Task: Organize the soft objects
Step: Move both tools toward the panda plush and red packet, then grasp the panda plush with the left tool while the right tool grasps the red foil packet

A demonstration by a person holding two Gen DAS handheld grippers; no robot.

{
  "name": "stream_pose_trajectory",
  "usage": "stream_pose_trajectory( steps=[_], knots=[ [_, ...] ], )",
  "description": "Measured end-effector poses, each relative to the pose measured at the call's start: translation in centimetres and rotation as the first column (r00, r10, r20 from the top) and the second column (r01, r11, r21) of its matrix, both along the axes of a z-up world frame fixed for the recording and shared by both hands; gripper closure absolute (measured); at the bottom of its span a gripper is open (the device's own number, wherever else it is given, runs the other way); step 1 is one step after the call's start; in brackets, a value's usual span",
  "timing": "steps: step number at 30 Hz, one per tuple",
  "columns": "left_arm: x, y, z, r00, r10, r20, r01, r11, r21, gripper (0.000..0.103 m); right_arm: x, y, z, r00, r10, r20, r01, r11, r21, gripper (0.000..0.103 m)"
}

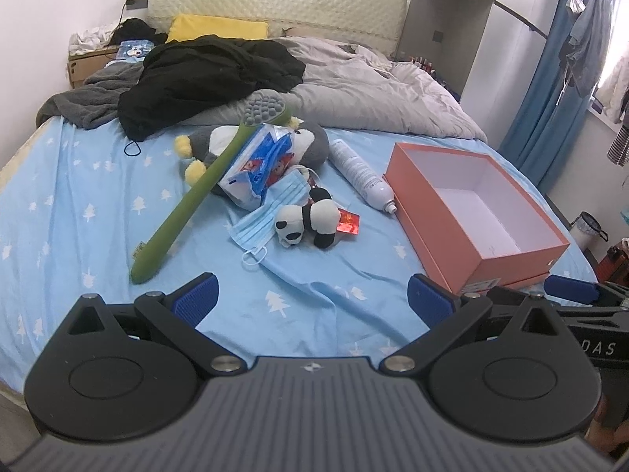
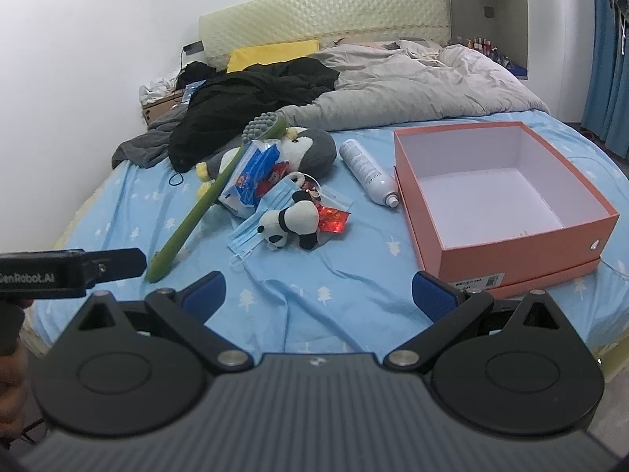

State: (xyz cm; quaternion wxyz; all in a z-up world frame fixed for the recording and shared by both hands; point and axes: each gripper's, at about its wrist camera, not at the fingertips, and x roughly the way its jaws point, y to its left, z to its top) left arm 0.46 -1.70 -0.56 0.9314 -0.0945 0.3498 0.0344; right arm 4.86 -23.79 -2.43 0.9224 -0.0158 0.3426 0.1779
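Black-and-white panda plush (image 1: 308, 222), lying beside blue mask (image 1: 255, 228)

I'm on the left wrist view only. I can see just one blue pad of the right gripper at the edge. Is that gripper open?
Observer: Yes. In the right wrist view the right gripper has both blue pads spread wide apart, with only bedsheet between them.
Operator: And the orange box, is anything in it? Its near wall hides some of the floor from me.
Observer: The right wrist view looks further down into the orange box. All the white floor it shows is bare.
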Motion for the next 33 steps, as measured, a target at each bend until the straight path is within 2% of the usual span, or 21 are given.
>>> stream_pose_trajectory(
  steps=[7, 8, 13, 16, 20, 23, 26, 29, 33],
  knots=[
    [0.5, -0.4, -0.6, 1.0, -0.013, -0.005, 0.013, 1.0, 0.0, 0.0, 0.1, -0.7, -0.3, 1.0, -0.011, -0.008, 0.011, 1.0, 0.028, 0.0],
    [0.6, -0.5, -0.7, 1.0, -0.016, -0.001, 0.016, 1.0, -0.001, 0.0, 0.1, -0.9, -0.4, 1.0, -0.014, 0.022, 0.013, 0.999, 0.034, 0.0],
    [1.2, -0.6, -1.6, 1.0, -0.015, 0.009, 0.015, 1.0, -0.001, 0.0, 0.4, -1.4, -0.9, 1.0, -0.014, 0.025, 0.013, 0.998, 0.053, 0.0],
    [1.9, -0.3, -2.3, 1.0, -0.023, 0.001, 0.023, 1.0, -0.007, 0.0, 0.9, -1.3, -1.4, 1.0, -0.026, 0.018, 0.025, 0.999, 0.048, 0.0],
    [3.0, 0.3, -3.5, 1.0, 0.003, 0.009, -0.003, 1.0, -0.027, 0.0, 2.2, -1.2, -2.2, 1.0, -0.013, -0.018, 0.014, 0.996, 0.084, 0.001],
    [4.1, 0.7, -4.4, 0.999, 0.019, 0.026, -0.019, 1.0, -0.008, 0.0, 3.5, -0.9, -2.9, 0.998, -0.002, -0.058, 0.009, 0.992, 0.125, 0.007],
    [5.6, 1.1, -5.5, 0.999, 0.017, 0.034, -0.017, 1.0, 0.0, 0.0, 4.9, -0.3, -3.7, 0.997, 0.009, -0.077, 0.001, 0.992, 0.128, 0.014],
    [7.7, 1.6, -7.0, 1.0, -0.008, 0.007, 0.008, 1.0, -0.006, 0.0, 6.7, 0.1, -4.7, 0.993, 0.008, -0.116, 0.01, 0.988, 0.153, 0.026],
    [10.4, 2.3, -9.1, 0.999, -0.031, -0.013, 0.031, 1.0, -0.004, 0.0, 9.4, 0.7, -6.1, 0.992, 0.011, -0.128, 0.009, 0.988, 0.157, 0.029]
  ],
)
